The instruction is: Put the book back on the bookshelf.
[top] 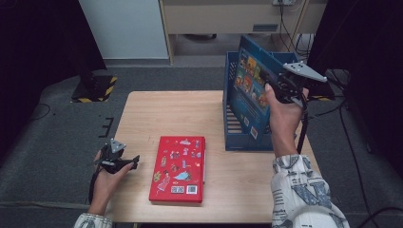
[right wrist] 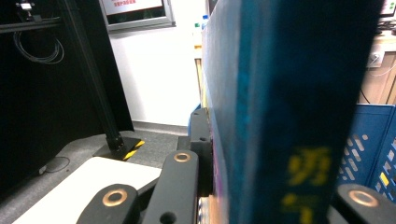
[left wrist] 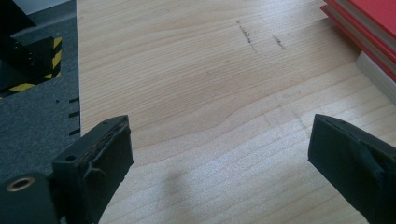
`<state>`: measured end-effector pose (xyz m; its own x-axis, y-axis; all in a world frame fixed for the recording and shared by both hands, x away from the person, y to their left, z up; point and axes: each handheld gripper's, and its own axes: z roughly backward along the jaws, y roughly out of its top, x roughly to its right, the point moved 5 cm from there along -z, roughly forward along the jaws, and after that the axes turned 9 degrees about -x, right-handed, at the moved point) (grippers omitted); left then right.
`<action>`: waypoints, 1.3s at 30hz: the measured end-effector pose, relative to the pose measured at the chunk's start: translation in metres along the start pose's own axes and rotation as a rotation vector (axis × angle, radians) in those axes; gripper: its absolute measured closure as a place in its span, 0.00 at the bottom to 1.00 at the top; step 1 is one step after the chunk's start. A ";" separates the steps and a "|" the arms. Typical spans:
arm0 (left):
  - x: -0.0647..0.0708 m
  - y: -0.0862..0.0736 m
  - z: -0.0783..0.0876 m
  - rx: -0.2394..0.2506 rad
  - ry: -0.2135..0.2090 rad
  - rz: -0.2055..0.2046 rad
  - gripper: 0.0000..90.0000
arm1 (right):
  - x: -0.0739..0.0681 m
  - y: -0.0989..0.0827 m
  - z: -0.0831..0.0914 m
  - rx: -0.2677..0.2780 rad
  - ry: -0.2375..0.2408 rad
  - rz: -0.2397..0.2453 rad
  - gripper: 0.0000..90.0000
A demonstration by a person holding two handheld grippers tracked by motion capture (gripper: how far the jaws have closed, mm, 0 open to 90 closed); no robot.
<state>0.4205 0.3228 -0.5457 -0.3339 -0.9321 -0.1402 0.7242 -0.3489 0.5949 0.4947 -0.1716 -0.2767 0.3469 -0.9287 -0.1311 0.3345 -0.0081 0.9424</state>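
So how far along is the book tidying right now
Nothing looks finished. In hand: the right hand-held gripper is shut on the blue book, holding it upright over the blue file rack, not set down. Left: the red book lies flat on the table, beside the open left hand-held gripper.

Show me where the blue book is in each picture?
High view: the blue book stands upright at the right, inside the blue crate, gripped by the right tool.
Left gripper view: the blue book isn't here; there is wooden table and the red book's edge at top right.
Right gripper view: the blue book towers close up, centre to right, between the jaws.
Shared landmark: the blue crate.
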 end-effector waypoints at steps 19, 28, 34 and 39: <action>0.001 0.000 -0.001 -0.002 -0.002 -0.002 0.07 | -0.001 0.002 -0.009 0.004 -0.012 -0.017 0.92; 0.002 -0.001 -0.001 -0.003 -0.008 0.000 0.07 | 0.002 0.005 -0.022 0.019 -0.035 -0.026 0.92; 0.002 -0.001 -0.001 -0.004 -0.009 0.001 0.07 | 0.007 0.007 -0.030 0.029 -0.052 -0.038 0.92; 0.002 -0.002 -0.001 -0.004 -0.010 0.001 0.07 | 0.005 0.010 -0.037 0.033 -0.065 -0.033 0.92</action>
<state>0.4192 0.3213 -0.5477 -0.3392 -0.9315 -0.1312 0.7270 -0.3481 0.5919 0.5322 -0.1631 -0.2795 0.2784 -0.9498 -0.1426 0.3155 -0.0498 0.9476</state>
